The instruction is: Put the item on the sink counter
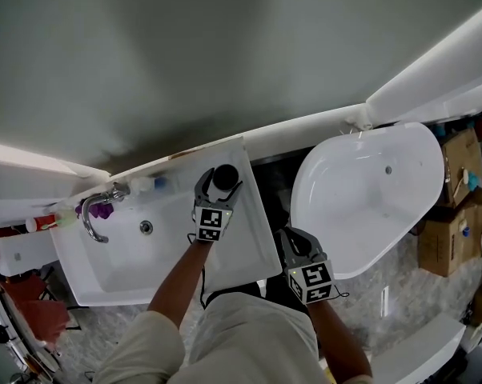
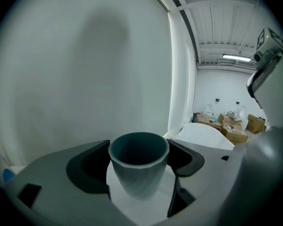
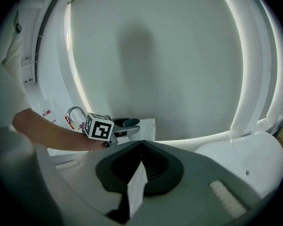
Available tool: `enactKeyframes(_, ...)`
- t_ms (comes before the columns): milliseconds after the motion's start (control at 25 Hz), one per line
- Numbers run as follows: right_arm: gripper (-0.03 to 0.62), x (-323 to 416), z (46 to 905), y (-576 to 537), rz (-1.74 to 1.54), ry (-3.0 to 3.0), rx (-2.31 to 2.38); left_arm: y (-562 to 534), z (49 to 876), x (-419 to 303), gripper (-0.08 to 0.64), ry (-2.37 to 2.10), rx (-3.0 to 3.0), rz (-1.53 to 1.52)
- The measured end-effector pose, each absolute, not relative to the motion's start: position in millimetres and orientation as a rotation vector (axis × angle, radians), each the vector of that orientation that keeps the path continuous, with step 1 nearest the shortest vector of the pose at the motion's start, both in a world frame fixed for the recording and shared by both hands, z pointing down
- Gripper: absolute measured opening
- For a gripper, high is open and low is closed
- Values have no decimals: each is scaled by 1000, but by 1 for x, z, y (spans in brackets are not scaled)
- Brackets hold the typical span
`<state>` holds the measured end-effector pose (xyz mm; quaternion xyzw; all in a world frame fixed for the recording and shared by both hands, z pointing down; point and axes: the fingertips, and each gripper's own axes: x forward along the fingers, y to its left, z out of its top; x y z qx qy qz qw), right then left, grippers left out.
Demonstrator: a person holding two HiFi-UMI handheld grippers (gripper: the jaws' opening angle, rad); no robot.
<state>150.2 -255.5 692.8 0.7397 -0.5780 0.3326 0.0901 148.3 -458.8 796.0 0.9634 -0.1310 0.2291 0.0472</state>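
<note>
A dark teal cup stands upright on the flat right-hand part of the white sink counter, close to the back wall. My left gripper reaches over the counter with its jaws on either side of the cup; both dark pads touch its rim, so it is shut on the cup. The cup's base looks level with the white surface. My right gripper hangs lower, between sink and bathtub, shut with nothing in it. The right gripper view also shows the left gripper and the cup.
The basin with a chrome faucet lies left of the cup. Small bottles and a purple item crowd the faucet. A white bathtub stands to the right, and cardboard boxes beyond it. A grey wall rises behind the counter.
</note>
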Motion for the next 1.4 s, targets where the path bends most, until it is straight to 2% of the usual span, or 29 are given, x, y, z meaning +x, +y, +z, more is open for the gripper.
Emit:
enactKeyframes(360, 11, 151, 697, -259, 1009, -1705, 2212, -455, 805, 149, 379, -366, 2987, 676)
enactKeyframes(840, 11, 145, 686, -265, 979, -1724, 2207, -444, 817, 134, 380, -286, 2953, 823)
enactKeyframes(1160, 11, 140, 676, -260, 945, -1729, 2219, -437, 822, 122, 443, -260, 2865, 888)
enactKeyframes(1400, 11, 128, 666, -263, 906, -1761, 2202, -427, 802, 106, 443, -219, 2883, 883)
